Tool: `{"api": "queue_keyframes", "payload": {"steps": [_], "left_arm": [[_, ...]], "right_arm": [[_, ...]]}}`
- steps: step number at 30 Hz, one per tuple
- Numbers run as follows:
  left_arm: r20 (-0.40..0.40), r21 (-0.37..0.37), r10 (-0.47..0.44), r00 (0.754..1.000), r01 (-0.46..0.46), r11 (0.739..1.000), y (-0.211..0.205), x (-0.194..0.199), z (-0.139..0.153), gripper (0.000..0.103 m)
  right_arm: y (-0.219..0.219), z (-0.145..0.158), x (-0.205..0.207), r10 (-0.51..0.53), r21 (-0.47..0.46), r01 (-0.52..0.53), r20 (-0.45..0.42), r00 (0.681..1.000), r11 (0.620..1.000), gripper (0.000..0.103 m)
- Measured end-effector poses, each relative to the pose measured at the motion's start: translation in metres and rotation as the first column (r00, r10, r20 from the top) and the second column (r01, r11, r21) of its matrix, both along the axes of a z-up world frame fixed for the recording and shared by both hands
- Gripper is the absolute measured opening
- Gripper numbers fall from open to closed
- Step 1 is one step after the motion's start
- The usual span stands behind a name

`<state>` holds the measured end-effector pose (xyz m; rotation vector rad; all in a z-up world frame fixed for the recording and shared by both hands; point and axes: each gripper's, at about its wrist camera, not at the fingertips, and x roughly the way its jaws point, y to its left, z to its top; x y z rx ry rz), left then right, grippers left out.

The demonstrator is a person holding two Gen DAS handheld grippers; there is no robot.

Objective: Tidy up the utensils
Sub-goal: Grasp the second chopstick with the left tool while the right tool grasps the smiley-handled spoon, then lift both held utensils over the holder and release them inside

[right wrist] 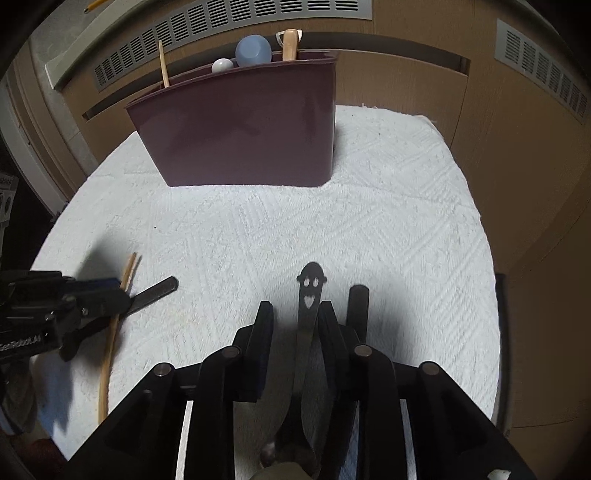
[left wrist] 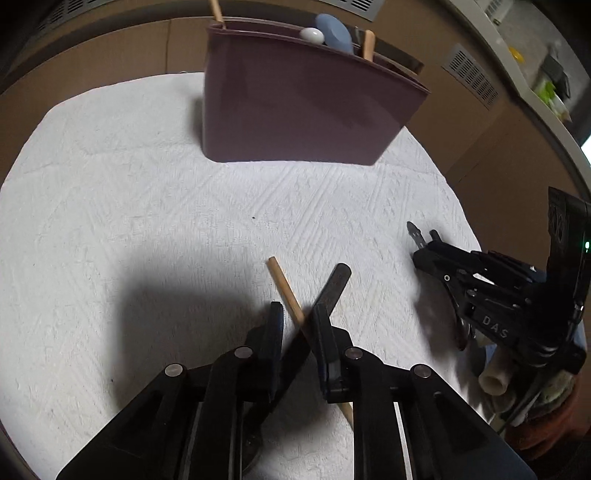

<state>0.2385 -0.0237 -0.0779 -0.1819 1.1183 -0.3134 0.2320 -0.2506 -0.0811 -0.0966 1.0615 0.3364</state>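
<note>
A maroon utensil holder (left wrist: pixel 303 107) stands at the back of a white towel (left wrist: pixel 129 192) and holds several utensils; it also shows in the right wrist view (right wrist: pixel 247 129). My left gripper (left wrist: pixel 297 314) is closed around a wooden chopstick (left wrist: pixel 284 286) and a dark flat handle (left wrist: pixel 334 282), which cross between its fingers on the towel. My right gripper (right wrist: pixel 295 314) has a dark utensil handle with a smiley-face cutout (right wrist: pixel 309 291) between its fingers, against the right one, with a gap to the left finger. A second dark handle (right wrist: pixel 358 306) lies just right of it.
Brown cabinet panels with vent grilles (right wrist: pixel 229 22) stand behind the towel. The right gripper appears at the right in the left wrist view (left wrist: pixel 428 240), over several utensils (left wrist: pixel 491 380). The left gripper shows at the left in the right wrist view (right wrist: pixel 122 295).
</note>
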Motion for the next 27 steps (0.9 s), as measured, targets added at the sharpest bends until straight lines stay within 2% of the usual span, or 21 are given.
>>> {"api": "queue_keyframes", "payload": {"steps": [2, 6, 11, 16, 17, 19, 22, 27], "left_arm": [[-0.008, 0.007, 0.018, 1.0, -0.018, 1.0, -0.002, 0.0, 0.0, 0.018], [-0.011, 0.044, 0.026, 1.0, -0.025, 0.999, -0.014, 0.0, 0.001, 0.025], [-0.069, 0.037, 0.06, 0.996, -0.057, 0.998, -0.021, 0.015, 0.001, 0.031], [0.002, 0.121, 0.054, 0.999, -0.054, 0.991, -0.037, 0.02, 0.002, 0.03], [0.025, 0.142, 0.044, 0.999, -0.047, 0.989, -0.041, 0.017, 0.002, 0.025], [0.044, 0.119, 0.011, 0.999, -0.016, 0.993, -0.041, 0.01, 0.003, 0.007], [0.084, 0.036, 0.019, 0.996, -0.022, 0.999, -0.033, -0.007, 0.01, 0.006], [0.24, -0.05, 0.046, 0.97, -0.034, 0.998, -0.02, -0.041, 0.049, 0.005]], "right_arm": [[0.005, 0.0, -0.002, 0.009, -0.052, -0.008, 0.025, 1.0, 0.999, 0.011], [-0.003, 0.002, -0.009, 0.005, 0.005, -0.005, 0.023, 1.0, 1.0, 0.011], [-0.01, 0.01, -0.02, -0.016, 0.015, 0.015, 0.074, 0.997, 1.0, 0.011], [-0.015, 0.02, -0.029, -0.029, 0.014, 0.027, 0.127, 0.992, 1.0, 0.011], [-0.016, 0.021, -0.03, -0.032, 0.015, 0.03, 0.129, 0.991, 0.999, 0.011], [-0.02, 0.024, -0.033, -0.038, 0.023, 0.035, 0.134, 0.99, 0.999, 0.011], [-0.031, 0.035, -0.04, -0.042, 0.081, 0.03, 0.144, 0.989, 0.996, 0.011], [-0.044, 0.057, -0.051, -0.05, 0.198, 0.015, 0.174, 0.983, 0.98, 0.01]]}}
